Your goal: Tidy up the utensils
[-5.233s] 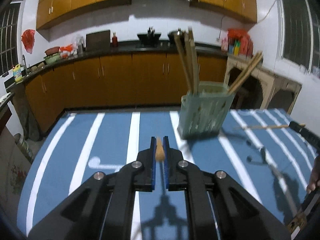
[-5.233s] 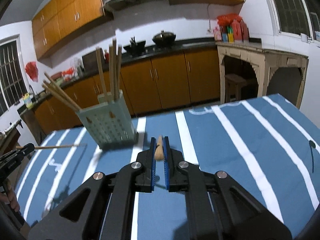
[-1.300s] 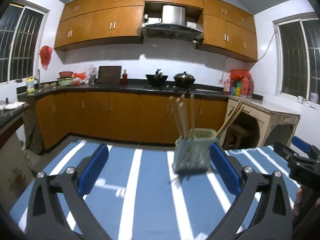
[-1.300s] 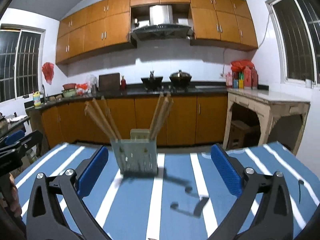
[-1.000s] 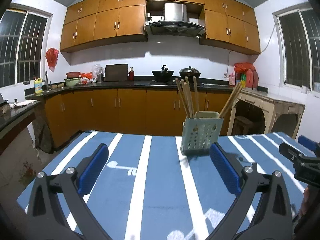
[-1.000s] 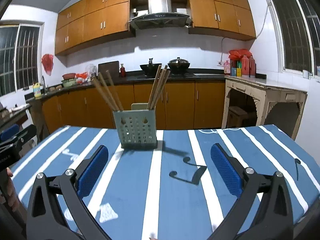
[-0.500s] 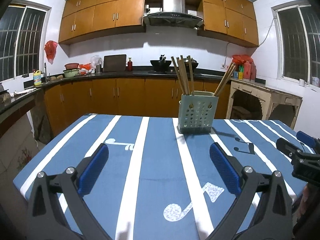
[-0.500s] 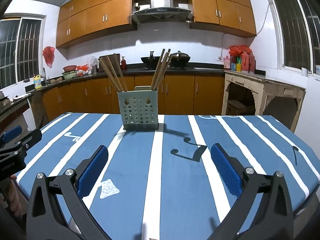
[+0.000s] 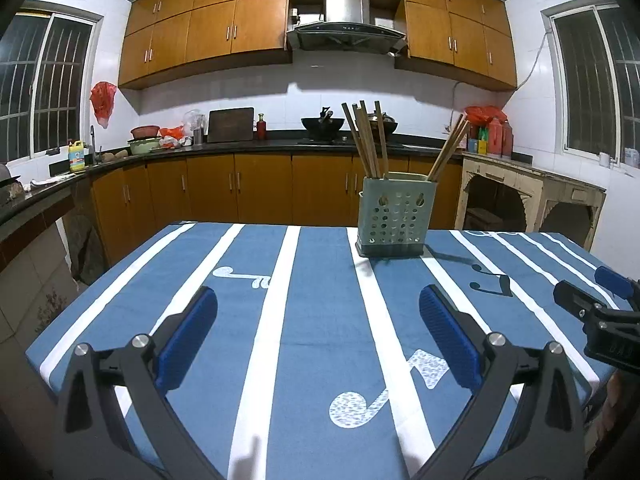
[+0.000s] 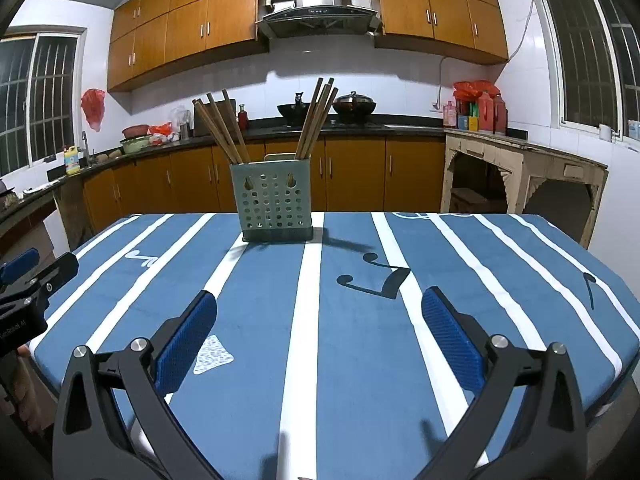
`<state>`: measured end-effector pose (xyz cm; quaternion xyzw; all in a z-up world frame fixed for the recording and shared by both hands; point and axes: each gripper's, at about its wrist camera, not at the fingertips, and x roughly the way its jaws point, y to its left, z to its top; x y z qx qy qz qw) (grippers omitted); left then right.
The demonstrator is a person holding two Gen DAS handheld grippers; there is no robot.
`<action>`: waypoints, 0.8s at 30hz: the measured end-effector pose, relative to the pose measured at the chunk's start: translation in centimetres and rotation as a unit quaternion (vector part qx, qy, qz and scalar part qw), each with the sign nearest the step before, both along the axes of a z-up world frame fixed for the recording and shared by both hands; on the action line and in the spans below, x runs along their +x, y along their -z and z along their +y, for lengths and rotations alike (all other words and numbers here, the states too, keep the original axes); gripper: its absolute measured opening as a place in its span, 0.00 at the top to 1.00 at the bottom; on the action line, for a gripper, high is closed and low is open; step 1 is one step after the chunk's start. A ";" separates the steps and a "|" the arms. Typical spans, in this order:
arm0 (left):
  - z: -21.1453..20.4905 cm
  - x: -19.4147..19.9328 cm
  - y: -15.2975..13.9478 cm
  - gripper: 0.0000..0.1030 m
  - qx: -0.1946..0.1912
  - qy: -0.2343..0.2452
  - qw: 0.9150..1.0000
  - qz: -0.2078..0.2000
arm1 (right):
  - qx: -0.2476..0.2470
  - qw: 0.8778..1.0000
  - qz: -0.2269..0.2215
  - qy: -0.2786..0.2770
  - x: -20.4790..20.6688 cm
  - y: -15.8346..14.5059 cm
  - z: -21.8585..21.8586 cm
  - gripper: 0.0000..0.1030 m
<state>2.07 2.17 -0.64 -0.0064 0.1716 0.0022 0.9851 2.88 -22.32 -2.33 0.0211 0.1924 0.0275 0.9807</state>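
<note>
Chopsticks' (image 10: 316, 118) lower ends hidden inside the holder (image 10: 274, 204) — right tool (image 9: 600, 312) cut off at frame edge

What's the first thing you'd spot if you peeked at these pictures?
The pale green holder full of wooden chopsticks stands out, upright near the far edge of the blue striped tablecloth. Close up, the left gripper and right gripper both gape wide open with bright blue pads, holding nothing. Orange-brown kitchen cabinets fill the background.

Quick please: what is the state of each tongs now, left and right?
Left tongs: open, holding nothing.
Right tongs: open, holding nothing.
</note>
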 end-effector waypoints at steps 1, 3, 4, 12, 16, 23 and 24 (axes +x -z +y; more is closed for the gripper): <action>0.0 0.0 0.0 0.04 -0.001 0.001 1.000 -0.001 | 0.001 1.000 -0.002 0.000 -0.1 -0.1 0.0 0.02; 0.0 -0.2 0.1 0.04 -0.002 0.000 1.000 -0.003 | 0.002 1.000 -0.005 0.001 -0.1 -0.2 -0.1 0.02; 0.0 -0.2 0.1 0.04 -0.002 0.000 1.000 -0.004 | 0.002 1.000 -0.006 0.001 -0.2 -0.2 -0.1 0.02; 0.0 -0.2 0.4 0.04 -0.003 -0.002 1.000 -0.001 | 0.001 1.000 -0.007 0.002 -0.2 -0.2 -0.1 0.02; 0.0 -0.2 0.4 0.04 -0.003 -0.002 1.000 -0.002 | 0.002 1.000 -0.006 0.003 -0.3 -0.1 -0.2 0.02; 0.0 -0.2 0.5 0.04 -0.004 -0.003 1.000 -0.002 | 0.002 1.000 -0.007 0.003 -0.3 -0.1 -0.1 0.02; 0.1 -0.2 0.5 0.04 -0.004 -0.003 1.000 -0.001 | 0.002 1.000 -0.007 0.002 -0.3 -0.1 -0.1 0.02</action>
